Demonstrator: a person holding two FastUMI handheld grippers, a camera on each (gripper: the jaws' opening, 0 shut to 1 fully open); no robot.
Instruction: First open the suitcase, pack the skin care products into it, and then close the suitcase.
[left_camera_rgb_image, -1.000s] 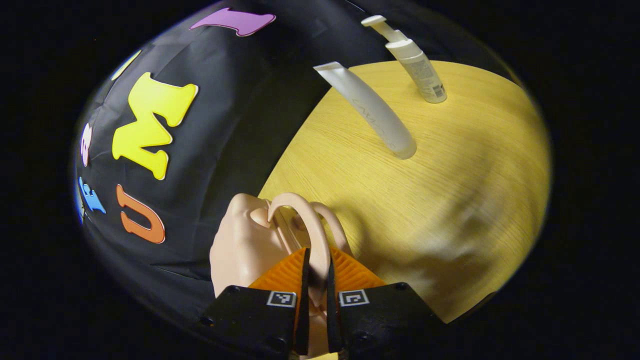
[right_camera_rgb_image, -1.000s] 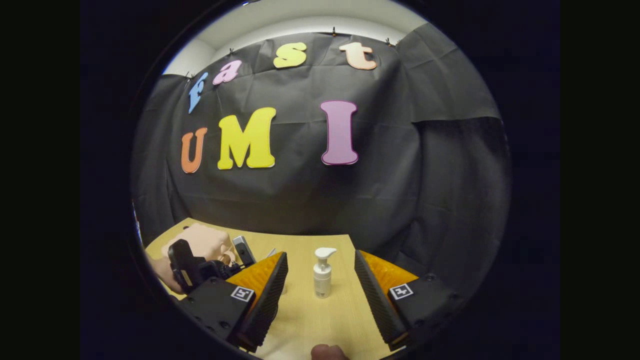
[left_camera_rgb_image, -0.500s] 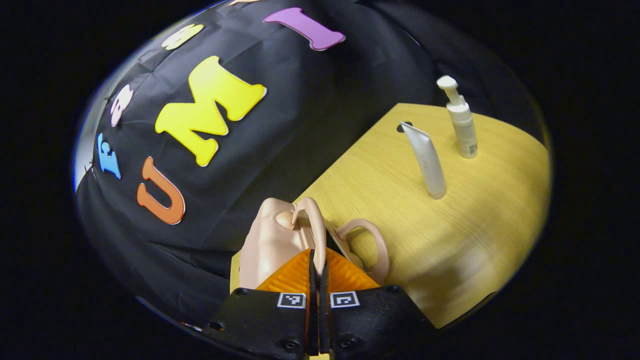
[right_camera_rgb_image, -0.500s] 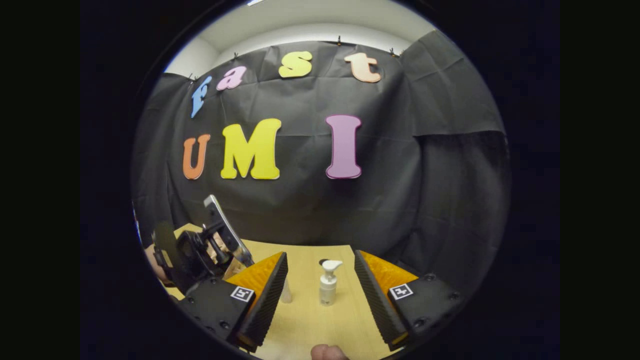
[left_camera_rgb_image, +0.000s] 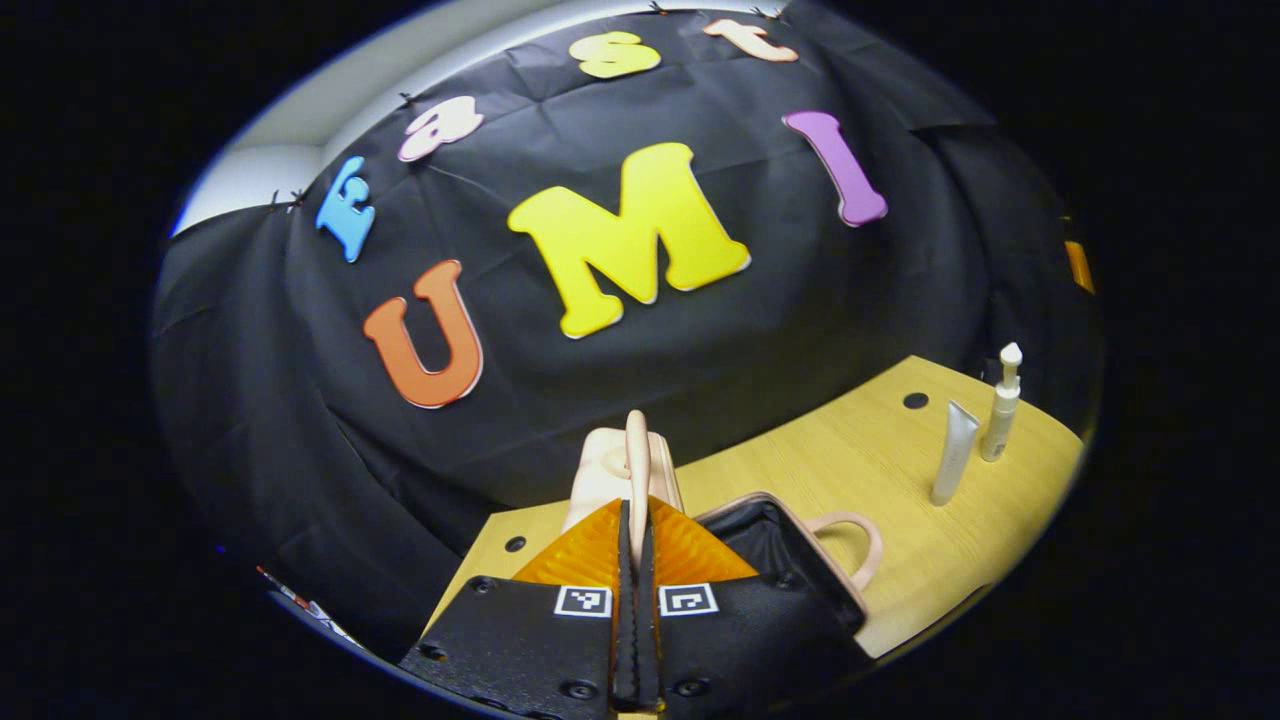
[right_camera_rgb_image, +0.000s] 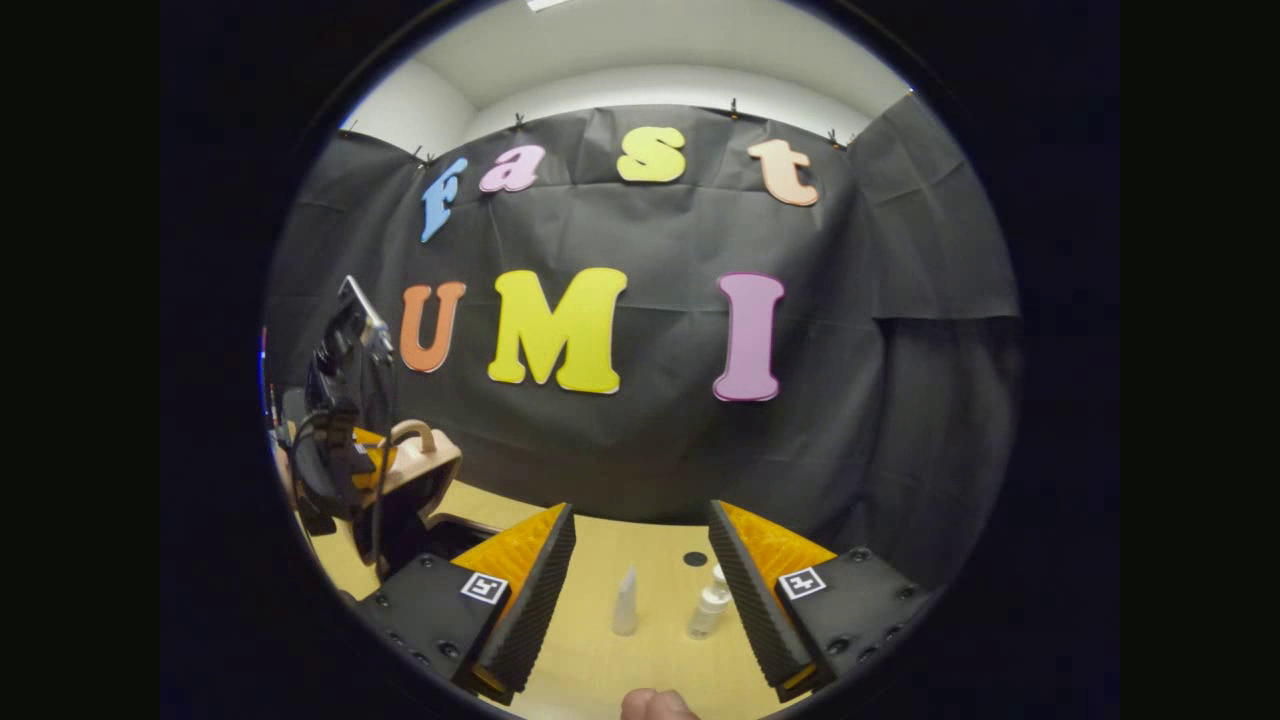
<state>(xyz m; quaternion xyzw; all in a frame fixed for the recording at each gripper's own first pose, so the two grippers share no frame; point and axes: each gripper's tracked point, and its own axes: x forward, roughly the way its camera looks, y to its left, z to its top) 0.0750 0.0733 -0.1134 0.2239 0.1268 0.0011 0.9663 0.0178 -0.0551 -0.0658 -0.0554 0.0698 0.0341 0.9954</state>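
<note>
Plainly, the biggest thing in the booth was the wooden table (left_camera_rgb_image: 850, 470), pale and yellowish, with a small dark hole (left_camera_rgb_image: 914, 400) in its top near the far edge. On its left part sat the suitcase (left_camera_rgb_image: 770, 545), a small pinkish case standing open: the lid (right_camera_rgb_image: 425, 470) was raised upright, and the dark lining of the lower half faced up beside it. The left gripper (left_camera_rgb_image: 636, 535) was clamped shut on the lid's handle (left_camera_rgb_image: 637, 455), a thin pink loop rising between its two fingers, which pressed on it from both sides with almost no gap. A second loop handle (left_camera_rgb_image: 850, 535) lay flat against the tabletop at the lower half's edge. In the right gripper view the same left gripper (right_camera_rgb_image: 345, 450) stood beside the raised lid, with a hand behind it, though that part was dim and I could not make out the hand well. The right gripper (right_camera_rgb_image: 640, 560) hung over the near side of the table with its jaws spread wide and nothing between them. Well apart from the suitcase, toward the table's right side, two skin care products stood upright just beside each other: a white tube (left_camera_rgb_image: 955, 453) on its cap, and a small pump bottle (left_camera_rgb_image: 1000, 405), neither of them touched by a gripper.
</note>
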